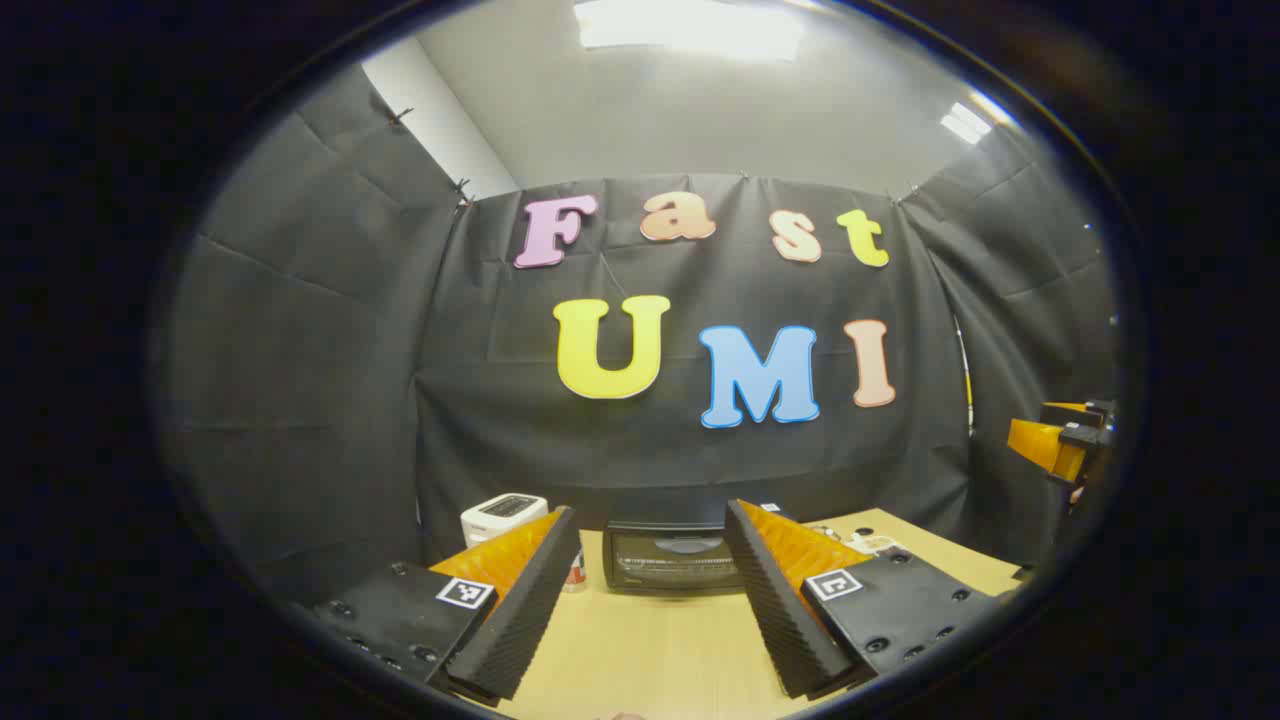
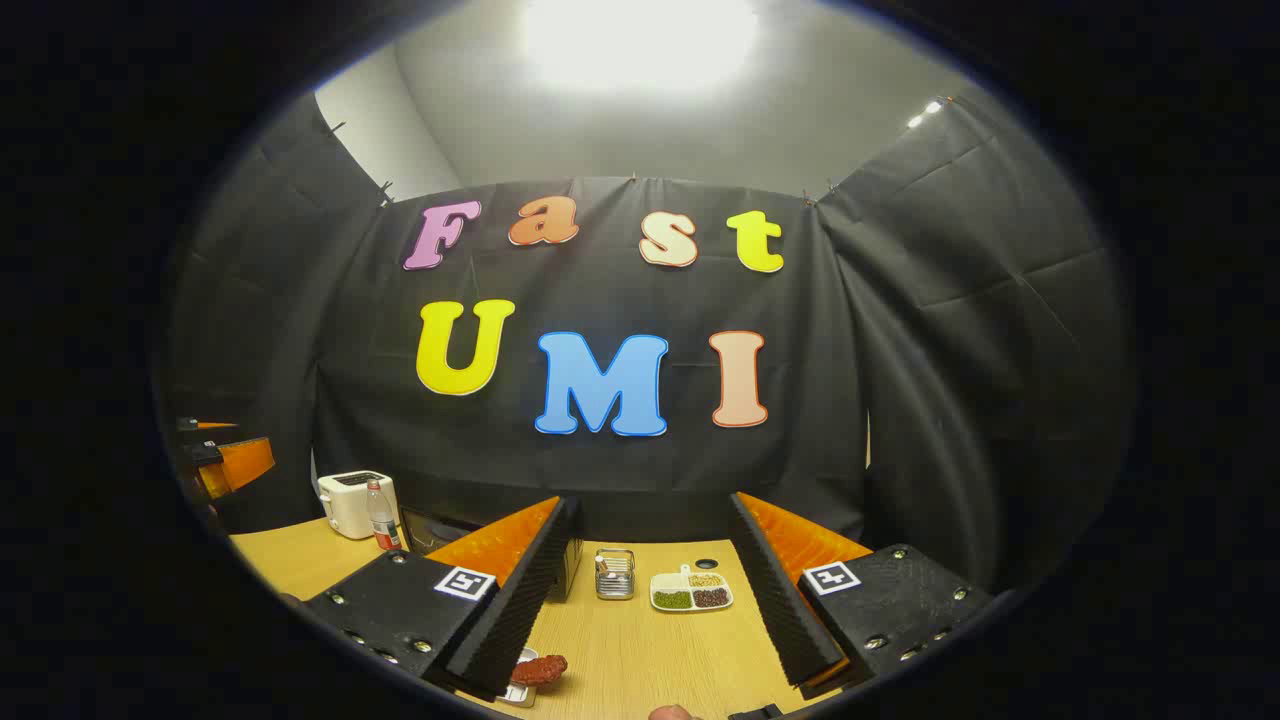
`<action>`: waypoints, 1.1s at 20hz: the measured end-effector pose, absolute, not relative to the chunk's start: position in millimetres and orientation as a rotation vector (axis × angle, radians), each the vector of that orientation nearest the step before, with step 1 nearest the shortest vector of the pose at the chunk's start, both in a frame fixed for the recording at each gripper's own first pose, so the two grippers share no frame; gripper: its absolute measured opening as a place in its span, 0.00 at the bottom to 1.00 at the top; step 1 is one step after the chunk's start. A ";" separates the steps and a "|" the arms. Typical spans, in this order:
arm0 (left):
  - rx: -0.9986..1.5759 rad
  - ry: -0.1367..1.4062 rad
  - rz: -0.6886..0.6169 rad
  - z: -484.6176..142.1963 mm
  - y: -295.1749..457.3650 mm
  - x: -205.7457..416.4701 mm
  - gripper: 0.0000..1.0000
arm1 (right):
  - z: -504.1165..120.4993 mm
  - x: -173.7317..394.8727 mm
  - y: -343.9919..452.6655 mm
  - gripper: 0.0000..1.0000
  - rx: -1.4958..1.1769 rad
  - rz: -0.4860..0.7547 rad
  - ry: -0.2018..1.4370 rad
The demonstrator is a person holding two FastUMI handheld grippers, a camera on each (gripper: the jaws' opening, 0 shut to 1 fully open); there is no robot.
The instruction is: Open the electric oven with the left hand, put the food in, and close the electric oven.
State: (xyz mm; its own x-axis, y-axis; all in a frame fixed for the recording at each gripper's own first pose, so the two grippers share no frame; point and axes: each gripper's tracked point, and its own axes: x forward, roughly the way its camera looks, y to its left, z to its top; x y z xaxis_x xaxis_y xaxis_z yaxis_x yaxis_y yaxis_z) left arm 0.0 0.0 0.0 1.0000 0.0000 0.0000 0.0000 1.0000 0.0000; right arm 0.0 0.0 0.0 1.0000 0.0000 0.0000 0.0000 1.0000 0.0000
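The black electric oven (image 1: 672,557) stands shut at the back of the wooden table (image 1: 650,650), straight ahead between the fingers of my left gripper (image 1: 652,600), which is open, empty and well short of it. In the right gripper view, a reddish-brown piece of food (image 2: 540,669) lies on a small tray (image 2: 517,692) near the table's front, just inside the left finger of my right gripper (image 2: 650,605). That gripper is open and holds nothing. A corner of the oven (image 2: 432,528) peeks out behind its left finger. The other gripper (image 2: 225,460) shows at the far left.
A white toaster (image 2: 350,503) and a bottle (image 2: 380,515) stand at the back left. A small metal holder (image 2: 614,574) and a white divided dish (image 2: 690,592) of grains sit mid-table. The black cloth wall closes in behind and on both sides.
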 end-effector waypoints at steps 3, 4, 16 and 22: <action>0.012 -0.001 0.000 -0.7 -1.9 -1.5 1.00 | -0.1 -0.3 -0.5 0.96 0.004 0.006 0.001; 0.015 -0.004 0.000 0.3 -2.9 -2.3 0.91 | -1.3 0.0 -1.1 0.96 0.004 0.008 0.002; 0.016 -0.016 0.020 7.1 -40.6 1.7 1.00 | -15.0 4.0 -17.5 0.96 0.008 0.053 0.013; 0.066 -0.054 0.023 16.7 -66.6 23.9 1.00 | -17.8 -1.7 -20.1 0.96 -0.023 0.115 -0.010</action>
State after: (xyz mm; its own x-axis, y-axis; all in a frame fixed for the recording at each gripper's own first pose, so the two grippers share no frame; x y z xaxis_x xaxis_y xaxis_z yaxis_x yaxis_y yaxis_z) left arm 23.9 -66.6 16.7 0.9983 0.0209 0.0551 -0.0245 0.9976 0.0651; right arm -1.7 -20.1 -17.8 0.9934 0.1146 0.0086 -0.1143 0.9932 -0.0240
